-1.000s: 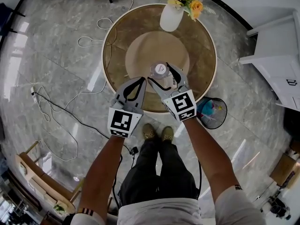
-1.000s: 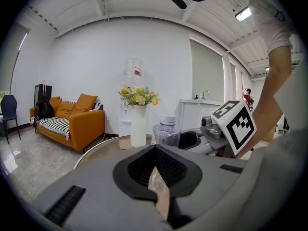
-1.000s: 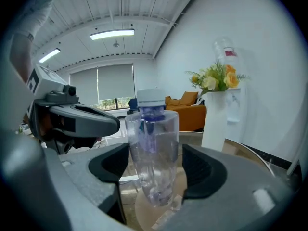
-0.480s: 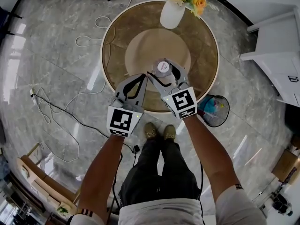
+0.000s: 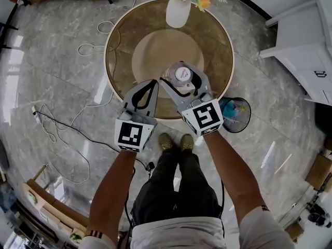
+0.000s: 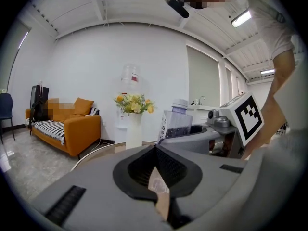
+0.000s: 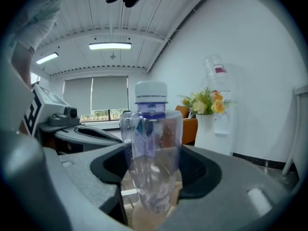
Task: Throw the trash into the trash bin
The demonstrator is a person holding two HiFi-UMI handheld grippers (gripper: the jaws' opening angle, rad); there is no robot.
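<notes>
Gripping clear plastic bottle [image 7: 151,148] low on body, right claw [image 5: 182,83] just closed on it; looks light, thin-walled, prob. slippery & crushable. Left claw [image 5: 153,83] clenched, empty.

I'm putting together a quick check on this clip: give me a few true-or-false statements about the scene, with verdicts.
1. The right gripper holds a plastic bottle upright. True; its jaws have just been closing, with the bottle between them.
2. The left gripper holds a can. False: its jaws are together with nothing between them.
3. The trash bin stands on the table. False: it stands on the floor beside the table.
4. A vase of flowers stands on the table. True.
5. The bottle has no cap. False: a white cap is on it.
</notes>
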